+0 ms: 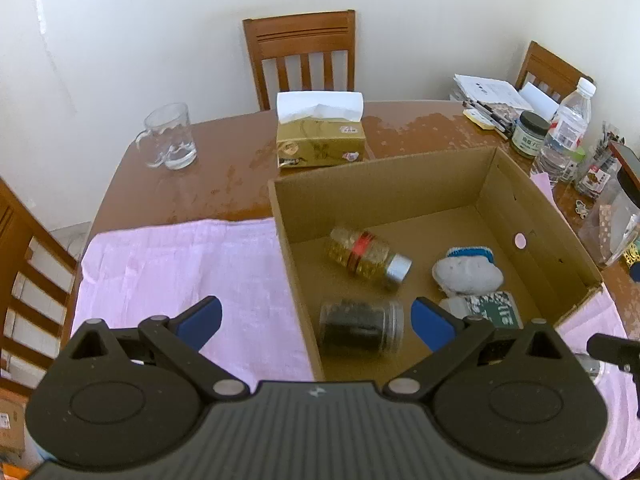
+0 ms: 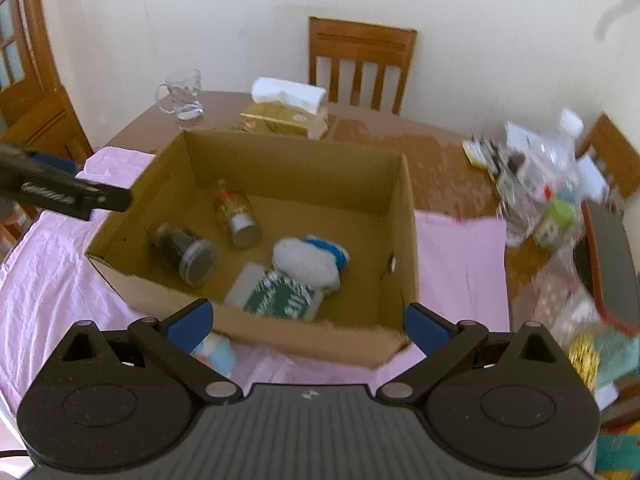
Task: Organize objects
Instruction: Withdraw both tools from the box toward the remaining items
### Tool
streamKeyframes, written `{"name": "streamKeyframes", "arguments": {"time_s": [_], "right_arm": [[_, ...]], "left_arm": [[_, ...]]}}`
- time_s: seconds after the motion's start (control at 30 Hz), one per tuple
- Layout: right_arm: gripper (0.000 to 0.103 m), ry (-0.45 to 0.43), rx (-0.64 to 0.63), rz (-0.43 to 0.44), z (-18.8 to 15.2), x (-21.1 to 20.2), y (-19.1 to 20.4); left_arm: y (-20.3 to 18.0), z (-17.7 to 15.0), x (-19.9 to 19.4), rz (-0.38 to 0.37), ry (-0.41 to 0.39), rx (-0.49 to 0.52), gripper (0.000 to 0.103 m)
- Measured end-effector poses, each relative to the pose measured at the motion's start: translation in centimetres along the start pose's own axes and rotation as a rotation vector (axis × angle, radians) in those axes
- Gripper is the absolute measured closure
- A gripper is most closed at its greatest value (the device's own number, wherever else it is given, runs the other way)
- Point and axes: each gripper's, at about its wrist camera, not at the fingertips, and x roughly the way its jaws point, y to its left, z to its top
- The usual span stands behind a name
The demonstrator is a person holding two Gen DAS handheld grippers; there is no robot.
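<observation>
- My left tongs [image 1: 316, 322] stand wide apart and hold nothing; they hang above the near left edge of the cardboard box [image 1: 532, 196], over where its wall meets the pink cloth [image 1: 180, 264].
- My right tongs [image 2: 308, 320] are spread wide as well, empty, above the near wall of the same box.
- Four things already lie in the box: a dark jar [image 1: 360, 330] on its side, a yellow bottle [image 1: 366, 254] on its side with its silver cap toward the near right, a white and blue soft thing [image 1: 468, 270], and a green patterned packet [image 1: 496, 310].
- One thing seems left outside: a pale blue and white object [image 2: 216, 350] on the cloth, just beside the box's near wall. It is blurred and I cannot tell what it is or how its long axis runs.
- The relation that matters: it sits low in the right wrist view, just inside my right tongs' left finger [image 2: 190, 326], so near and slightly left of centre. The left wrist view does not show it.
- I judge the right tongs nearer, so they should shift a little left and drop down onto it, then lift over the wall, which stands between it and the box floor.
- The glass mug [image 1: 168, 136] and tissue box [image 1: 320, 140] stand well away on the far counter [image 1: 224, 176].
</observation>
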Motion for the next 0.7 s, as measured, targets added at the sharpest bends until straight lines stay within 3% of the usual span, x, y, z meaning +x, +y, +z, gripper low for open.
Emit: {"name": "streamKeyframes", "arguments": {"time_s": [0.4, 0.53, 0.7], "right_arm": [[0.000, 0.069, 0.126, -0.037, -4.6, 1.2, -3.5], [0.000, 0.066, 0.178, -0.014, -6.1, 1.6, -4.1], [0.000, 0.076, 0.217, -0.026, -7.2, 2.5, -4.8]], "left_arm": [[-0.3, -7.5, -0.4, 0.065, 0.058, -0.123, 0.002], [-0.4, -9.9, 0.2, 0.121, 0.082, -0.172, 0.002], [-0.6, -12.2, 0.7, 0.129, 0.096, -0.209, 0.002]]}}
